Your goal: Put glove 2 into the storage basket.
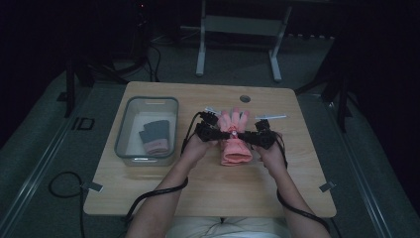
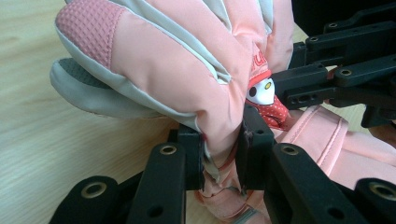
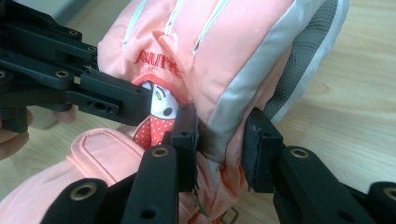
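Pink and padded, the glove (image 1: 235,140) lies near the middle of the wooden worktop (image 1: 208,193), fingers pointing away from you and the cuff toward you. You hold it from both sides at the wrist band. Your left gripper (image 1: 214,132) comes in from the left edge of the glove, and in the left gripper view (image 2: 222,151) its jaws are clamped on a pinched fold of pink fabric just below the little cartoon patch (image 2: 261,93). Your right gripper (image 1: 253,137) comes in from the opposite edge; in the right gripper view (image 3: 219,149) its jaws straddle the grey side seam of the glove, with one jaw against the cloth and the other just beside it, so they look closed on the fabric though not tightly squeezed. The two grippers face each other across the glove, close together, and each shows in the other's view just above the patch. The glove's grey palm side (image 3: 303,60) rests against the worktop.

To the left, well apart from the glove, a clear plastic bin (image 1: 124,130) stands on the worktop. Inside it lies a dark grey glove (image 1: 154,134) with a pink cuff.
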`<state>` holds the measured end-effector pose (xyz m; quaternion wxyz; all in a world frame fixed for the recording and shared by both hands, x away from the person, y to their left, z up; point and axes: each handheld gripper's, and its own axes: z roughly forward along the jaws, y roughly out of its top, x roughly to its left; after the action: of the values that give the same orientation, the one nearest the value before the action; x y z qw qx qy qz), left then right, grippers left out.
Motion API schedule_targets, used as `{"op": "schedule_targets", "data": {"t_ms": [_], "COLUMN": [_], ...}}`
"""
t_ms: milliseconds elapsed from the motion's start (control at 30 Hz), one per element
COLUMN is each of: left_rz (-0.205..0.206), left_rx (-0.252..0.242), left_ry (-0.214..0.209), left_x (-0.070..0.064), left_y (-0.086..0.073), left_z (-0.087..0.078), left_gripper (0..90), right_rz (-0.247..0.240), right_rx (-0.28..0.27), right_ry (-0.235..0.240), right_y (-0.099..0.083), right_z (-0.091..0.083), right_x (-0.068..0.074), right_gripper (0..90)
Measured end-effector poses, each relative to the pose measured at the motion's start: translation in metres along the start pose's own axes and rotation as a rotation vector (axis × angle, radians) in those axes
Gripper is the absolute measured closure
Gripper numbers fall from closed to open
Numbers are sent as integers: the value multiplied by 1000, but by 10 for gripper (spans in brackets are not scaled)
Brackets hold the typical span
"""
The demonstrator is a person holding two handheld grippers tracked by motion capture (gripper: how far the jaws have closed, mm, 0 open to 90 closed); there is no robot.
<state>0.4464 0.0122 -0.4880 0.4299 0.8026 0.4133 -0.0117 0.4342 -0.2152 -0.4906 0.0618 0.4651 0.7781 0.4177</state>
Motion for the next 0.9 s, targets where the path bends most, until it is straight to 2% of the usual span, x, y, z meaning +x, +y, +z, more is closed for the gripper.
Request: {"op": "schedule_targets", "data": {"t_ms": [100,133,167,200,333,367,400,600,700,733,833,867,900], "left_rz": [7,13,13,8,15,15,22,27,22,17,13,13,3], "left_rx": [-7,-12,-12,-21,-38,-38,-44,-53,-60,-71,-78,-78,-88], "left_ry": [8,22,22,29,50,50,64,93,100,109,128,128,138], "left_x": [-2,-3,-3,-3,-3,-3,-4,1,3,6,9,9,11], "left_y": [3,5,5,8,13,13,15,19,18,18,16,16,15], "left_z": [-8,-17,-17,-25,-43,-43,-53,-82,-89,-98,-112,-112,-121], "left_gripper": [743,743,743,743,743,743,742,742,742,742,742,742,742], "right_rz": [-8,-11,-11,-23,-45,-47,-52,-61,-71,-84,-96,-96,-110], "right_rx": [-16,-19,-19,-24,-37,-42,-48,-75,-75,-76,-78,-78,-86], "right_ry": [14,18,18,19,25,30,35,76,80,81,93,93,105], "right_y": [7,9,9,16,28,31,35,49,54,61,68,68,73], "right_z": [-3,-4,-4,-5,-7,-8,-8,-5,-4,-2,2,2,6], "right_x": [7,10,10,16,28,31,35,51,58,66,76,76,84], "right_gripper": [691,691,691,691,691,691,691,690,691,691,691,691,691]}}
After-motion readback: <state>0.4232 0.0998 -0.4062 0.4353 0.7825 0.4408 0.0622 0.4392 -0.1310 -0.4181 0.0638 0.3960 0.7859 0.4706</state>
